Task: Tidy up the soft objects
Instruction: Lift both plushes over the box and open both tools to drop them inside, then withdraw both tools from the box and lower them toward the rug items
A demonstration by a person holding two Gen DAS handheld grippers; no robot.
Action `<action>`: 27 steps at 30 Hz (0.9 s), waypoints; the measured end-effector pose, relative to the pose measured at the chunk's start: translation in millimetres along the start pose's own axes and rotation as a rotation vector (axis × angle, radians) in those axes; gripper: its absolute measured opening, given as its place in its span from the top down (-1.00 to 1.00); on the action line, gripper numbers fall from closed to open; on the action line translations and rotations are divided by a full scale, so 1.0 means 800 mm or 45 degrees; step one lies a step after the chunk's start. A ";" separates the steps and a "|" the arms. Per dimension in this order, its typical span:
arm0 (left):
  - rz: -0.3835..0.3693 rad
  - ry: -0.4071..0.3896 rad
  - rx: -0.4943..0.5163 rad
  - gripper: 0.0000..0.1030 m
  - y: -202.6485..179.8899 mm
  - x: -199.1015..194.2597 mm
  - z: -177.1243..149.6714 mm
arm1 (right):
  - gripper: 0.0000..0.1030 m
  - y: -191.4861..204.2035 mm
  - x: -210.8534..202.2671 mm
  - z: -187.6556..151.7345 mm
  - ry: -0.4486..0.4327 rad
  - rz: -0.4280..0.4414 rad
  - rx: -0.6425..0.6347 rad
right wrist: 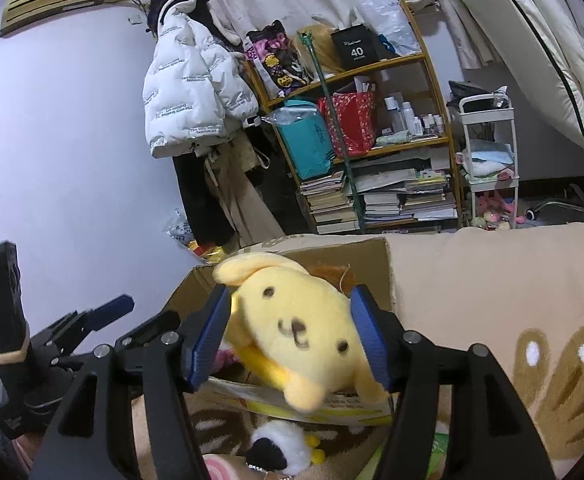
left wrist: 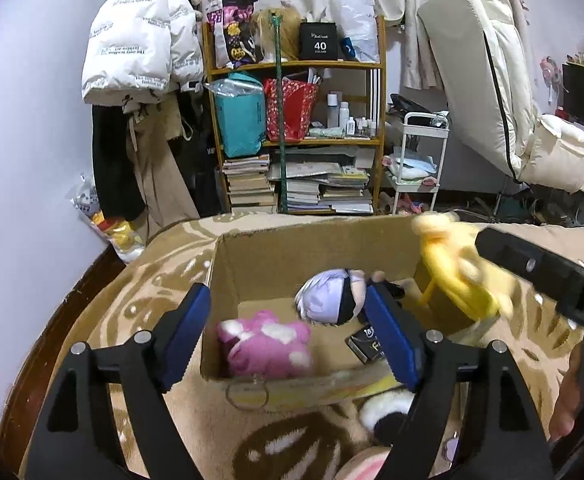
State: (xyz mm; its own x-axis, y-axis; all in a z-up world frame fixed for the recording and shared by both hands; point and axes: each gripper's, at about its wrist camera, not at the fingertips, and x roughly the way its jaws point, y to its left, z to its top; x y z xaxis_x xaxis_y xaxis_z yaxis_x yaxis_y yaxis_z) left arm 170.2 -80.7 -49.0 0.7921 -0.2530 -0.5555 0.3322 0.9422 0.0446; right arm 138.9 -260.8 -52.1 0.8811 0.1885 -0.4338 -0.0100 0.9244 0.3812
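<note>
An open cardboard box (left wrist: 251, 256) sits on a beige blanket; it also shows in the right wrist view (right wrist: 356, 256). Inside lie a pink plush (left wrist: 265, 346), a doll with lilac hair and a black blindfold (left wrist: 332, 298) and a small black packet (left wrist: 366, 346). My left gripper (left wrist: 292, 338) is open and empty above the box's near edge. My right gripper (right wrist: 292, 336) is shut on a yellow dog plush (right wrist: 296, 328), held above the box's right side; the plush shows blurred in the left wrist view (left wrist: 456, 268). A black-and-white plush (right wrist: 279, 446) lies in front of the box.
A wooden shelf (left wrist: 296, 136) with bags and stacked books stands behind, a white puffer jacket (left wrist: 139, 36) hangs to its left, a white trolley (left wrist: 416, 160) to its right. The bed's dark wooden edge (left wrist: 63, 316) runs at left. A pink item (left wrist: 362, 466) lies at the bottom.
</note>
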 end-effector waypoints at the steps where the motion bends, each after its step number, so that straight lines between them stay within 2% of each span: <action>1: -0.002 0.008 -0.001 -0.55 0.001 -0.002 -0.002 | -0.47 -0.001 -0.002 0.001 -0.004 -0.003 0.003; 4: 0.008 0.037 0.000 -0.77 0.002 -0.007 -0.008 | -0.51 -0.006 -0.009 0.005 -0.018 -0.013 0.023; 6: 0.019 0.039 -0.002 -0.79 0.003 -0.013 -0.013 | -0.54 -0.010 -0.013 0.004 -0.005 -0.031 0.040; 8: 0.044 0.041 -0.006 -0.85 0.003 -0.018 -0.017 | -0.80 -0.011 -0.017 0.002 0.012 -0.059 0.038; 11: 0.056 0.066 0.003 -0.88 0.004 -0.026 -0.024 | -0.94 -0.009 -0.035 -0.004 -0.002 -0.093 0.001; 27: 0.053 0.145 0.020 -0.89 -0.003 -0.079 -0.052 | -0.98 -0.003 -0.092 -0.031 0.085 -0.145 0.026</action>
State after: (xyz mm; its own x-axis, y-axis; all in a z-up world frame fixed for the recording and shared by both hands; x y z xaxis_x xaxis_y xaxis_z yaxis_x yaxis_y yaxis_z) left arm 98.0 -57.9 -48.9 0.7423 -0.1858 -0.6438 0.3086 0.9476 0.0823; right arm 62.4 -268.9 -41.6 0.8426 0.1053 -0.5281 0.0983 0.9341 0.3431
